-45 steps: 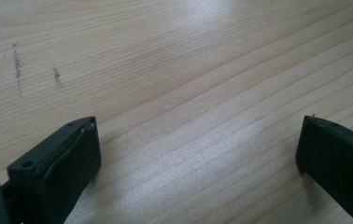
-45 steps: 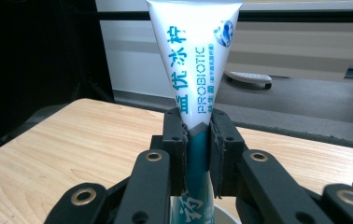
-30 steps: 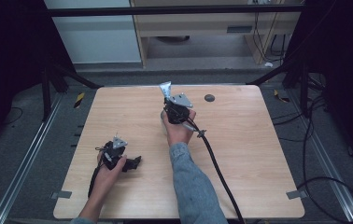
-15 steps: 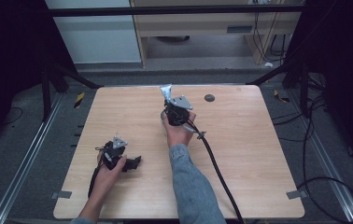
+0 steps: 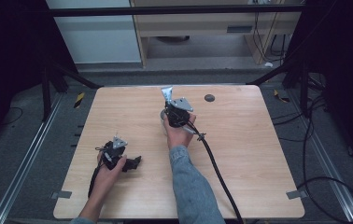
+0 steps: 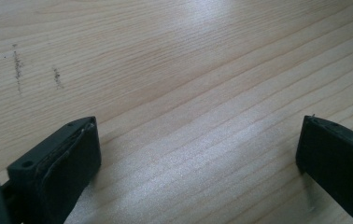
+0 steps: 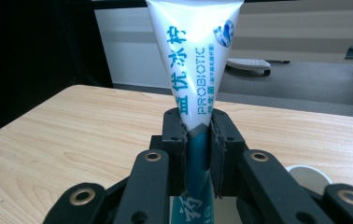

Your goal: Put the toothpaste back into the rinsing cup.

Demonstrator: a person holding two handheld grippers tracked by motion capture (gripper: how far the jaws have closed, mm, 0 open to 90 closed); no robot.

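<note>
Dark floor and black frame posts surrounded the wooden table, and most of its top lay bare, with wide free room on the right half of the frame. Near the upper edge sat a small dark round spot.

At the lower left of the high view, the left gripper rested low on the table, its jaws standing wide apart with bare wood between them. The right hand reached from the bottom toward the middle of the frame and held the right gripper with its jaws pointing up.

Its jaws were closed tight on a white toothpaste tube. This tube stood nearly upright, long axis vertical, its wide flat end at the top. A white cup stood just beside, at the lower right of the right gripper view.
</note>
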